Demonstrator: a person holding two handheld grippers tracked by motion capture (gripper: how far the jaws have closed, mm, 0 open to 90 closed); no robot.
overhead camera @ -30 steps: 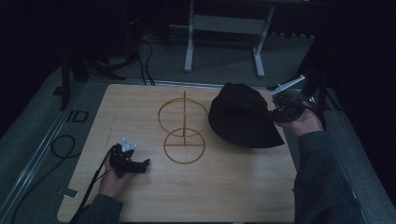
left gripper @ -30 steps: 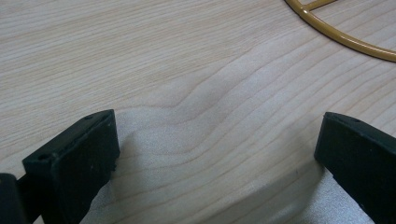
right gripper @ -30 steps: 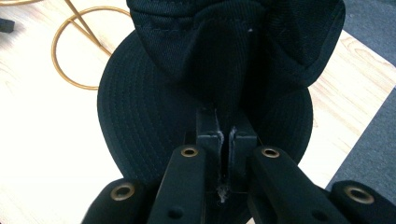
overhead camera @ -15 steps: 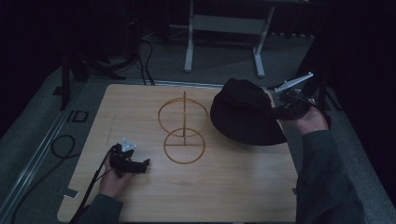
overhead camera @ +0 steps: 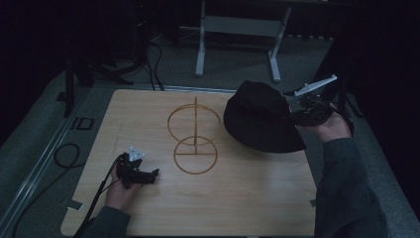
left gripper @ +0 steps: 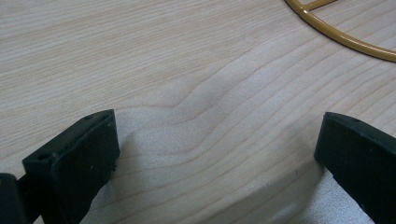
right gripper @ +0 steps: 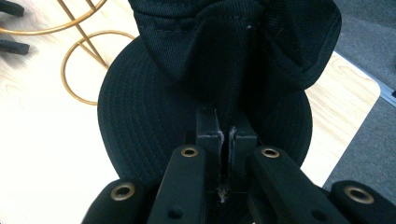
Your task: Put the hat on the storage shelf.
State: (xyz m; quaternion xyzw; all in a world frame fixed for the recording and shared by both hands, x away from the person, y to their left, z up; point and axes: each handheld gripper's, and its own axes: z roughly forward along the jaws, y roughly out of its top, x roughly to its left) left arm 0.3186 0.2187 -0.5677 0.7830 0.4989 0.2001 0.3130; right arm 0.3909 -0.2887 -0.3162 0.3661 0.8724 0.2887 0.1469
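I am lifting the hat w/ right tongs clamped on its fabric, now higher, nearing the stand at 9 o'clock; left tongs resting open.

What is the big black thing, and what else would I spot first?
It is a black hat at the right side of the table, pinched in the shut jaws of the right gripper. Beside it, in the middle, stands a gold wire stand with two rings. Near the front left, the left gripper rests on the wood with its jaws open.
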